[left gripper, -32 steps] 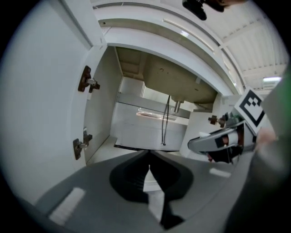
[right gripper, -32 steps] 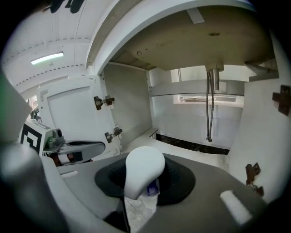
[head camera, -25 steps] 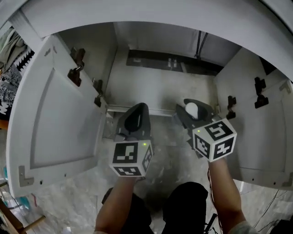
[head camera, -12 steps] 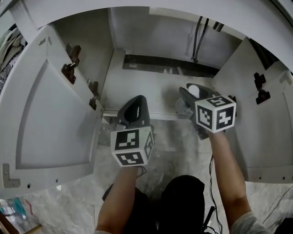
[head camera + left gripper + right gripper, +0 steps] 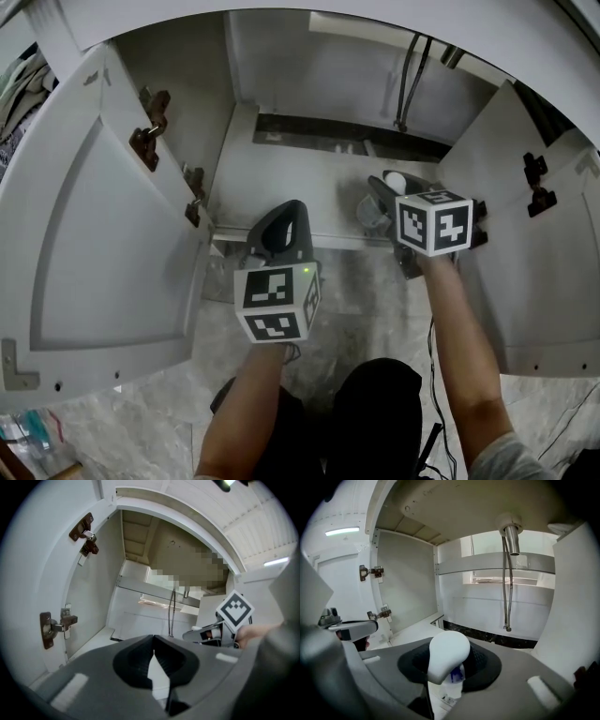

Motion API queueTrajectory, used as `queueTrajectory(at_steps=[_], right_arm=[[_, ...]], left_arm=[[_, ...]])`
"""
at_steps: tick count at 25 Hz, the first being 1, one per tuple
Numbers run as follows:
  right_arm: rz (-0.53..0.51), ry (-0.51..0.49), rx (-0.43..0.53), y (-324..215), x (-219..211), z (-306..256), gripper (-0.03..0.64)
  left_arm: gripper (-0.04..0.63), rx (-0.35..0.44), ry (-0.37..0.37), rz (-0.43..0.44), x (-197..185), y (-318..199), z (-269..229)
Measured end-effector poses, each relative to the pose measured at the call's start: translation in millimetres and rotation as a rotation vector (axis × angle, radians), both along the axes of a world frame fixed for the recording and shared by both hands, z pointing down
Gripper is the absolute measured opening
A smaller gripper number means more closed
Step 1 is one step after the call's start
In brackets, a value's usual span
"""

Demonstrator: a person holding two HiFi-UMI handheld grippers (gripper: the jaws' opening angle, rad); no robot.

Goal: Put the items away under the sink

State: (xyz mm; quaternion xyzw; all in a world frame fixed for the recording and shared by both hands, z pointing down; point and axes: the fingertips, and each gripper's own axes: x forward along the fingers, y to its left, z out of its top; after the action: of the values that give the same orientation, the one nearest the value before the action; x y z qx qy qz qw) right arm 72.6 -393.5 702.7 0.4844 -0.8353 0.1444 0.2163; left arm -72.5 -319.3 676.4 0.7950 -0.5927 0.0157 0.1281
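A: What are we looking at, from the big things down?

B: The under-sink cabinet [image 5: 309, 192] fills the upper middle of the head view. Its left door [image 5: 103, 244] is swung wide at the left edge and its right door [image 5: 539, 281] at the right. Two hoses [image 5: 408, 80] hang at the top centre, and the shelf floor looks bare.

A: And the grippers?

B: The right gripper [image 5: 392, 195], right of centre, is clamped on a white bottle [image 5: 446, 656]. It has a rounded cap and a bit of blue print lower down. The left gripper [image 5: 284, 216], at lower centre, has its jaws closed together with nothing between them.

A: Where does the bottle sit relative to the shelf?

B: It is in the air at the cabinet's front sill. Open shelf lies straight ahead of it and a little below, toward the top of the frame. Its long axis runs along the jaws, with the cap leading toward the back wall.

A: Which hand is nearer?

B: The right one. It is already at the threshold, near the right door's hinges. The left one sits further back, at the edge of the marble floor [image 5: 366, 309]. I'd judge the next move to be a forward reach, tipping the base down onto the shelf.
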Motion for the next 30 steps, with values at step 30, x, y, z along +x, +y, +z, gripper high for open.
queueTrajectory(at_steps=[30], right_arm=[[0.051,-0.097,0.22,24.9,10.7,-25.7,0.262]], left_arm=[[0.012,0.017,-0.038,0.006,22.1,1.2,-1.4]])
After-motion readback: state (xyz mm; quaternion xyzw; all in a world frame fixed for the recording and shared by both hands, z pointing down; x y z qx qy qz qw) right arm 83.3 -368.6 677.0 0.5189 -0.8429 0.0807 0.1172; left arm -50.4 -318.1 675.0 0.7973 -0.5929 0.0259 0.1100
